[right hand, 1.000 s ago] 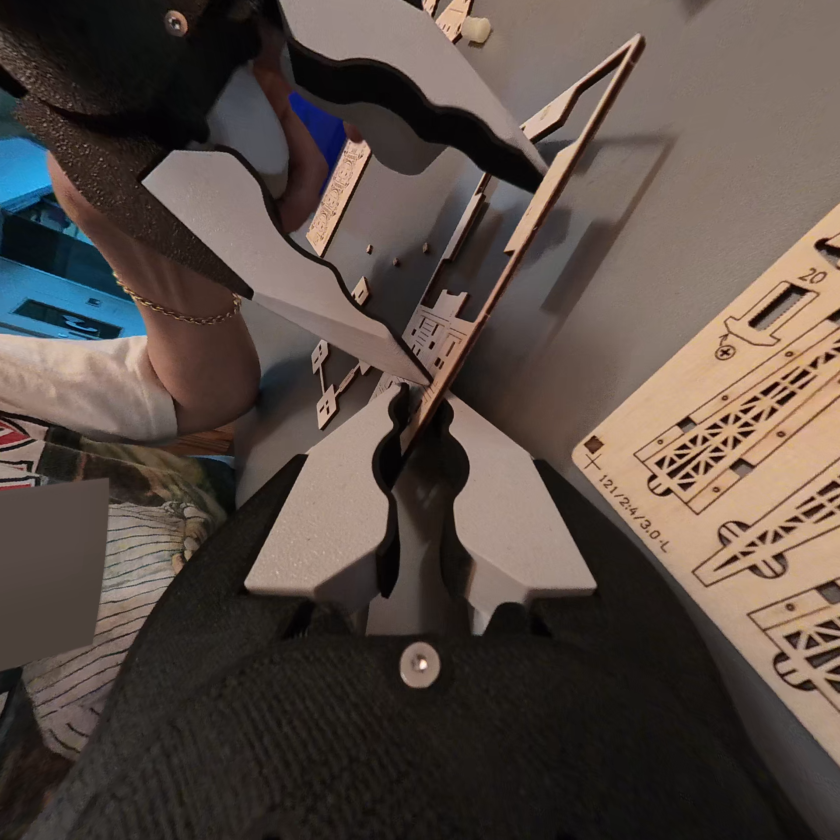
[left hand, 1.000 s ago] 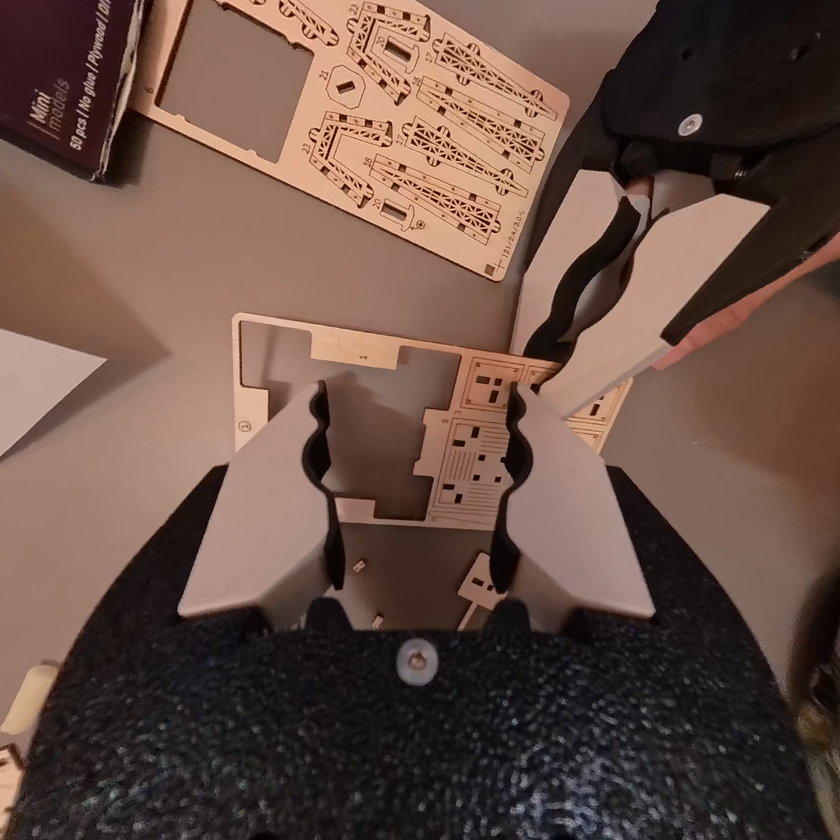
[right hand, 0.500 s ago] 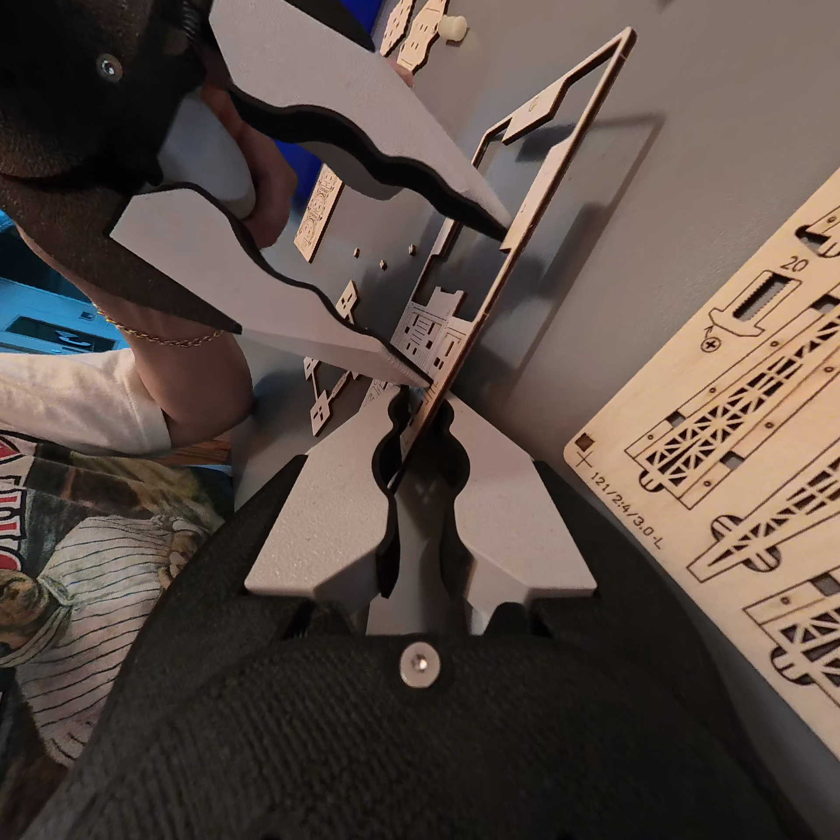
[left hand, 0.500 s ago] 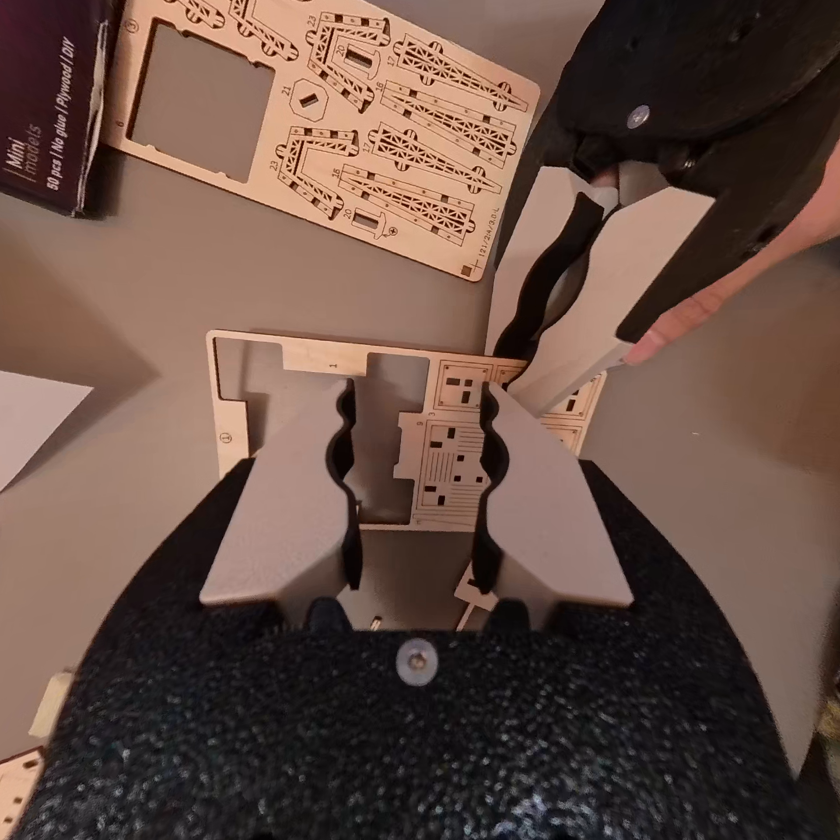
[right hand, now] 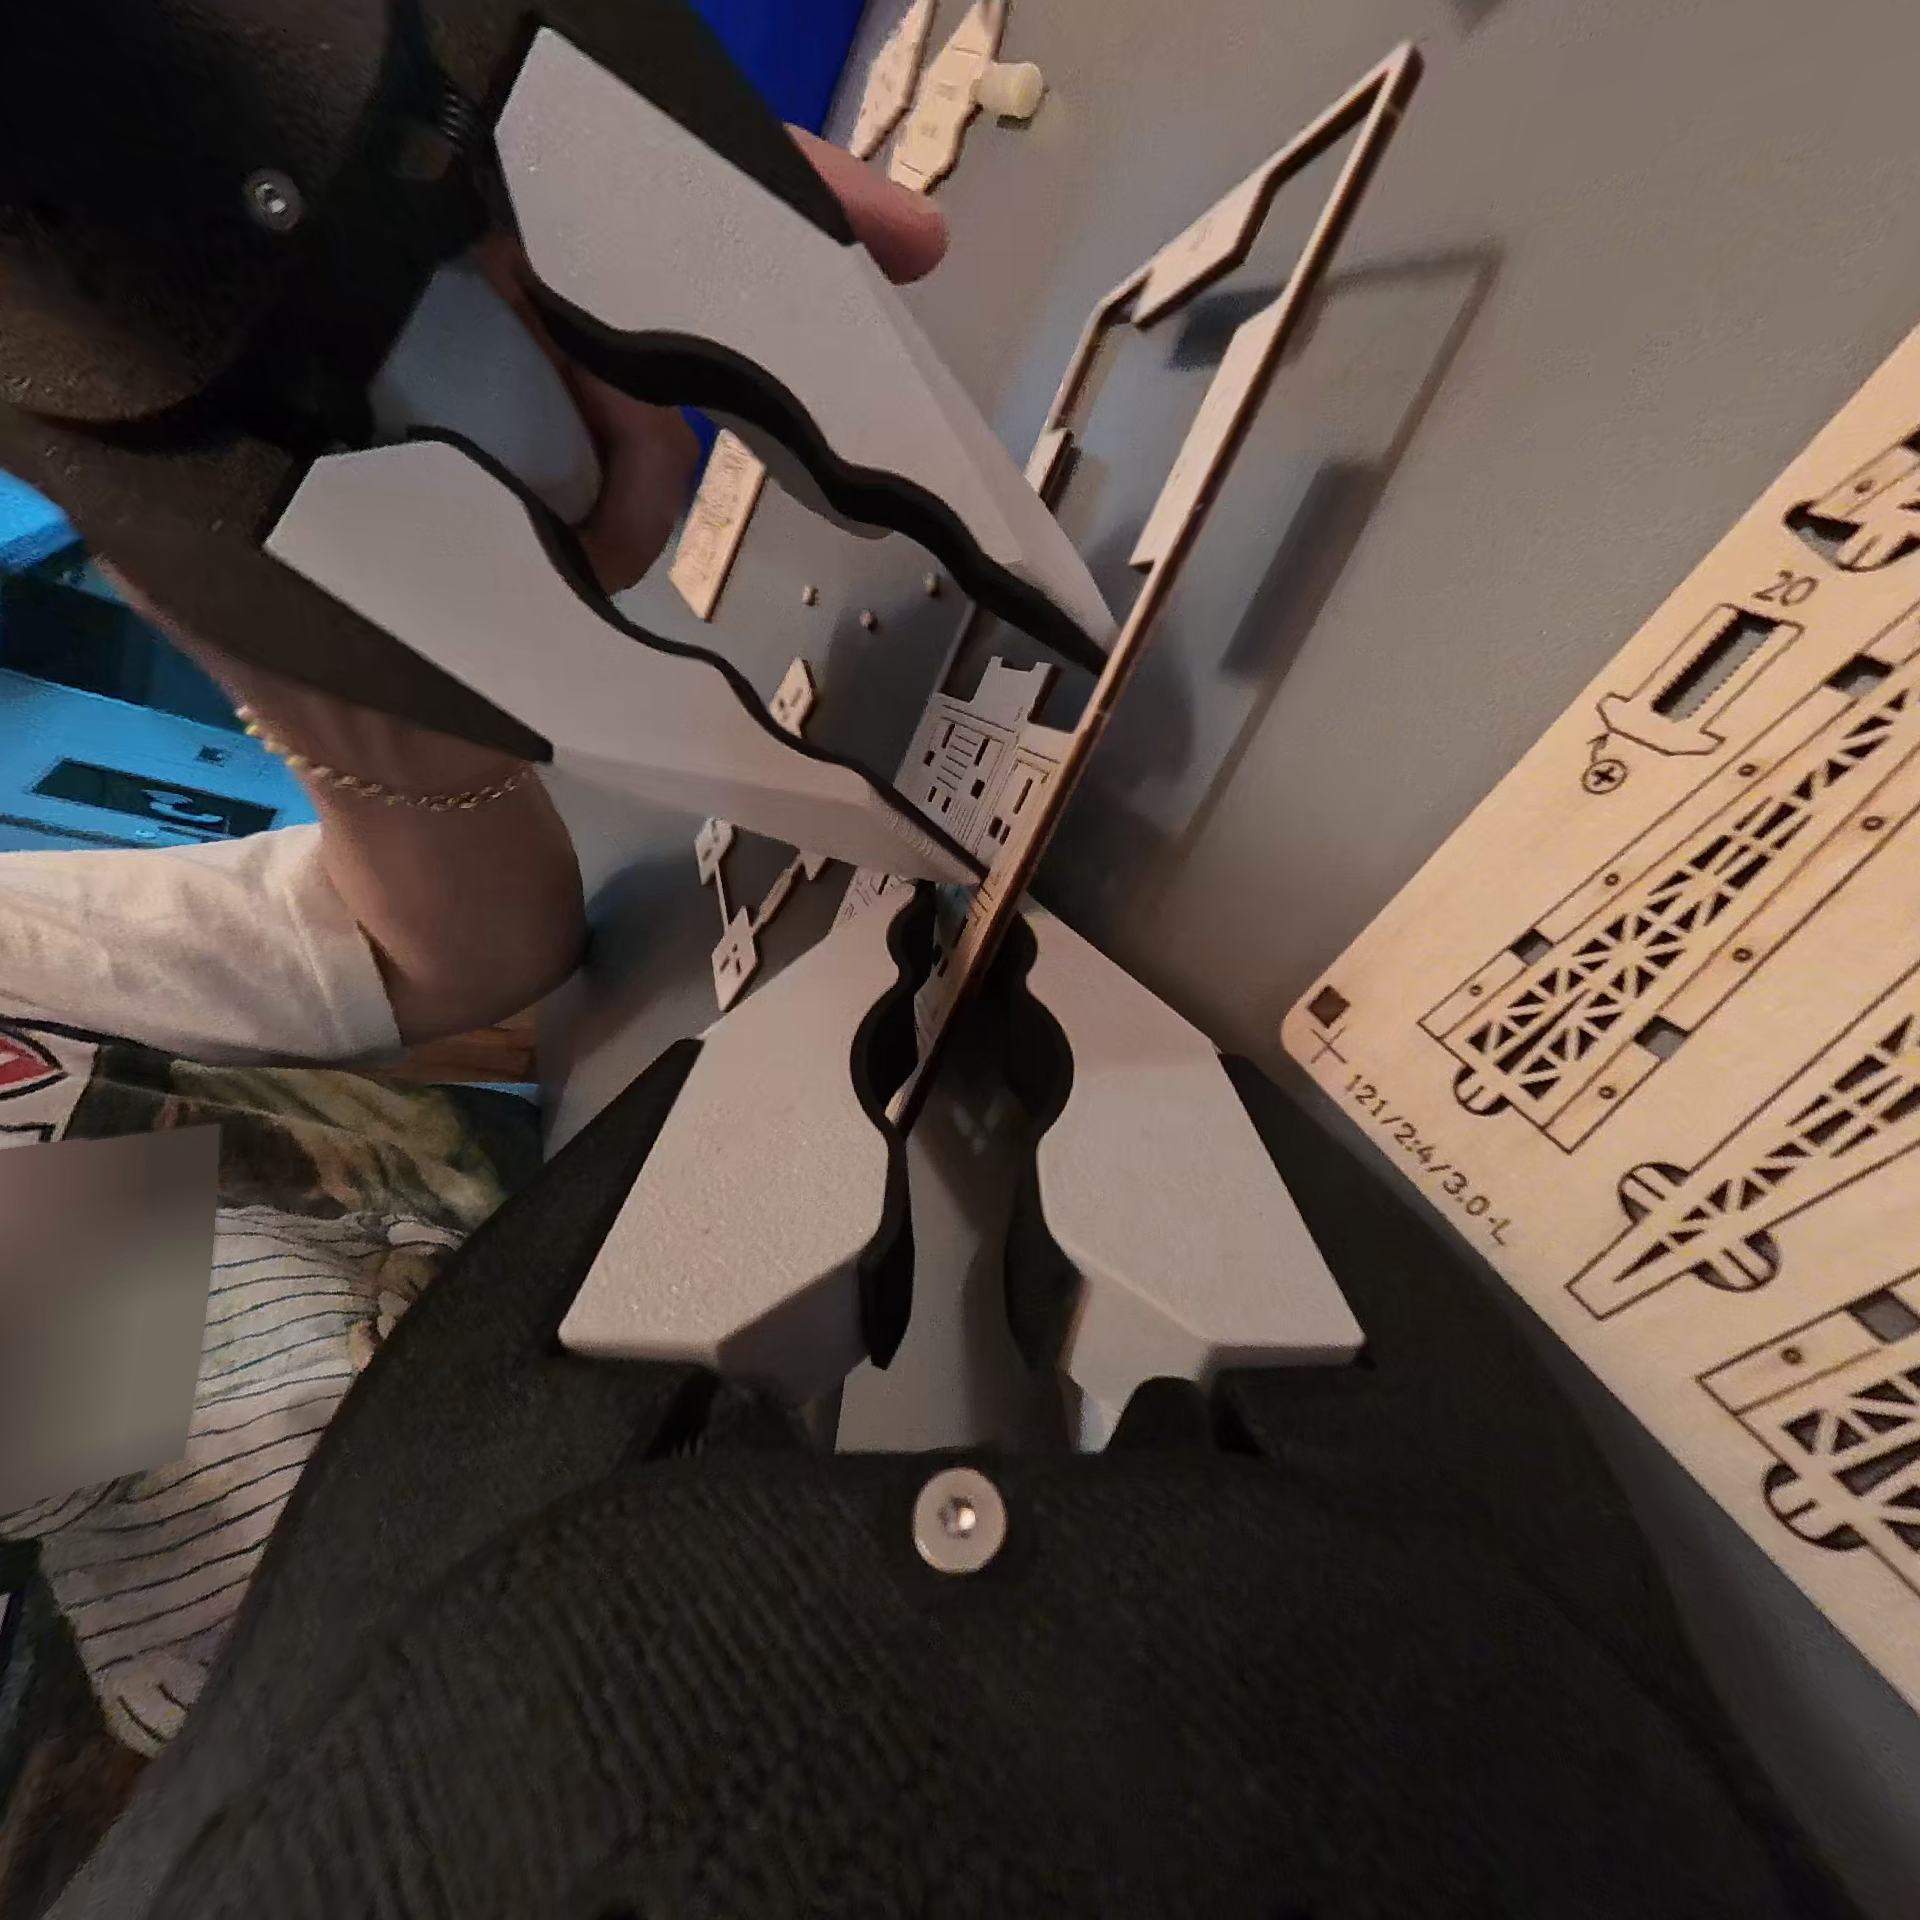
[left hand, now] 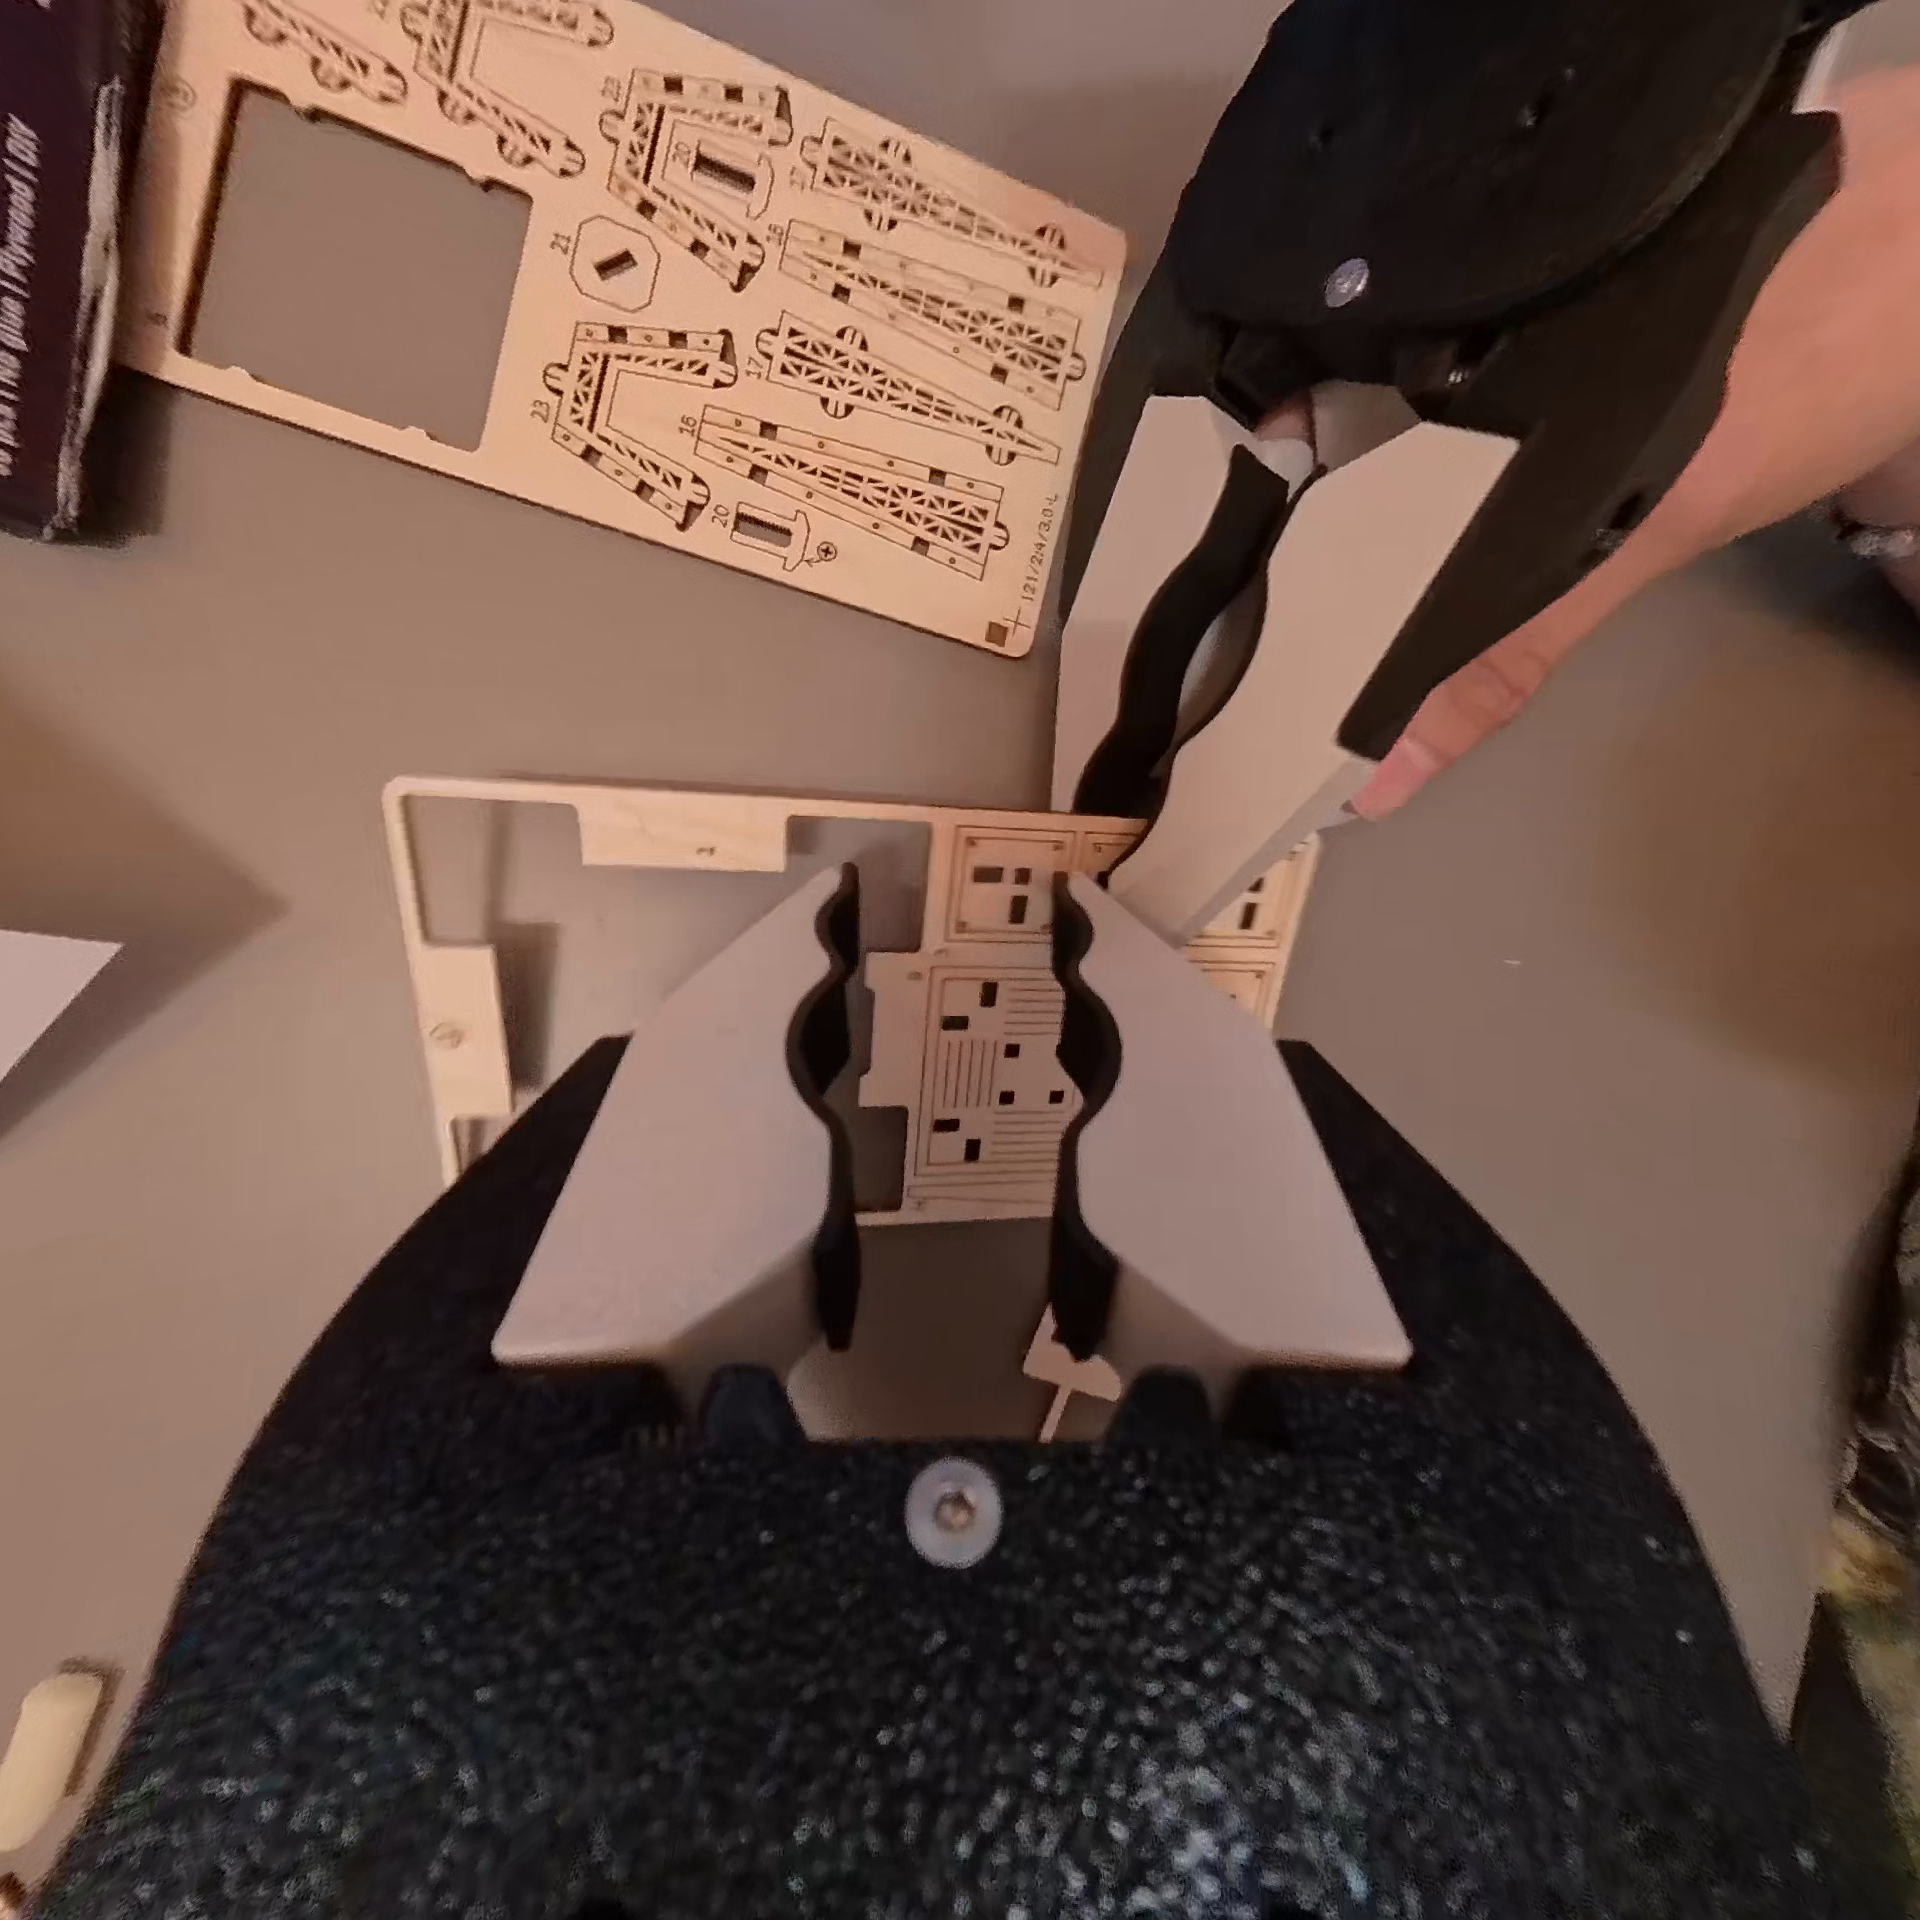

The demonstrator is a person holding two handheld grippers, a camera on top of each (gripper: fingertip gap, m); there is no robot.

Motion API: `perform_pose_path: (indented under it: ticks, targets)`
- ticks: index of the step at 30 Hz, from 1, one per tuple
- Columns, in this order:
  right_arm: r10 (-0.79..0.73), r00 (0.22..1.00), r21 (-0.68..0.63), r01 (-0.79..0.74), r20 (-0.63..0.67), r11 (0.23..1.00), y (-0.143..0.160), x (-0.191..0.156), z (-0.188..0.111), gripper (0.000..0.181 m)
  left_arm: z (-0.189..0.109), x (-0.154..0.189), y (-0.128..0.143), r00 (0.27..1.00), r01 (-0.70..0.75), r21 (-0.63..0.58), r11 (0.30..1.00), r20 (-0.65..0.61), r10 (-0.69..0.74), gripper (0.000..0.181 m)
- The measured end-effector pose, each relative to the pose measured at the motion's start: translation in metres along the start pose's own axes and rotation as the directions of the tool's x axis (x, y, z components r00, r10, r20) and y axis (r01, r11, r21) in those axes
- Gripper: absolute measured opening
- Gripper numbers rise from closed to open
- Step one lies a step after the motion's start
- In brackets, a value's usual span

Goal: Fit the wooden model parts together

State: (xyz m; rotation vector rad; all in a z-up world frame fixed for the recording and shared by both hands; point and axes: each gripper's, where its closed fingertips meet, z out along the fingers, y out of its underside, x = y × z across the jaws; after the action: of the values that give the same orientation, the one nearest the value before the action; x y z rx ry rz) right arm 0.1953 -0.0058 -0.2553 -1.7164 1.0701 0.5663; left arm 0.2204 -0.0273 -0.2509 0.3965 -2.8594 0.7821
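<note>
A partly emptied plywood parts sheet (left hand: 675, 831) is held tilted up off the grey table. My right gripper (right hand: 966, 935) is shut on its near edge, and the sheet (right hand: 1195, 540) shows edge-on in that view. The right gripper also shows in the left wrist view (left hand: 1132, 831), at the sheet's right corner. My left gripper (left hand: 956, 894) is open and empty, with its jaws narrowed either side of a windowed wall part (left hand: 997, 1081) still in the sheet. In the right wrist view the left gripper (right hand: 1029, 753) has its fingertips close against the sheet's face.
A second plywood sheet (left hand: 675, 312) with lattice parts lies flat behind; it also shows in the right wrist view (right hand: 1662, 935). A dark box (left hand: 52, 260) is at the far left, white paper (left hand: 42, 987) at the left edge. Small loose wooden pieces (right hand: 738, 935) lie under the held sheet. Only a small space, under 4 cm, lies between the two pairs of fingers.
My left gripper's jaws have narrowed and it has moved in over the windowed part. My right gripper keeps its hold on the sheet's edge.
</note>
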Motion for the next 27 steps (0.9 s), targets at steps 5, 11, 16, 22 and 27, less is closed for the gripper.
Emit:
perform_pose_path:
  ticks: [5,11,16,22,27]
  targets:
    - [-0.080,0.995,0.029,0.078,0.062,0.997,-0.001,-0.014,-0.001,0.007,-0.017,-0.007,0.000,0.998,0.061,0.065,0.996,-0.019,-0.060,0.050]
    - [-0.272,0.955,0.046,0.269,0.117,0.962,0.000,-0.036,-0.007,0.004,-0.039,0.023,0.007,0.947,0.075,0.118,0.990,-0.320,-0.034,0.035]
    - [-0.305,0.944,0.028,0.304,0.124,0.952,0.003,-0.040,-0.004,0.004,-0.044,0.028,0.004,0.936,0.046,0.151,0.988,-0.352,0.010,0.002]
    - [-0.336,0.934,0.043,0.333,0.119,0.942,0.001,-0.042,-0.006,0.005,-0.043,0.028,0.001,0.918,0.096,0.162,0.982,-0.396,-0.025,0.009]
    - [-0.340,0.933,0.040,0.338,0.118,0.940,0.002,-0.041,-0.006,0.005,-0.043,0.031,0.004,0.902,0.056,0.172,0.984,-0.431,0.024,0.004]
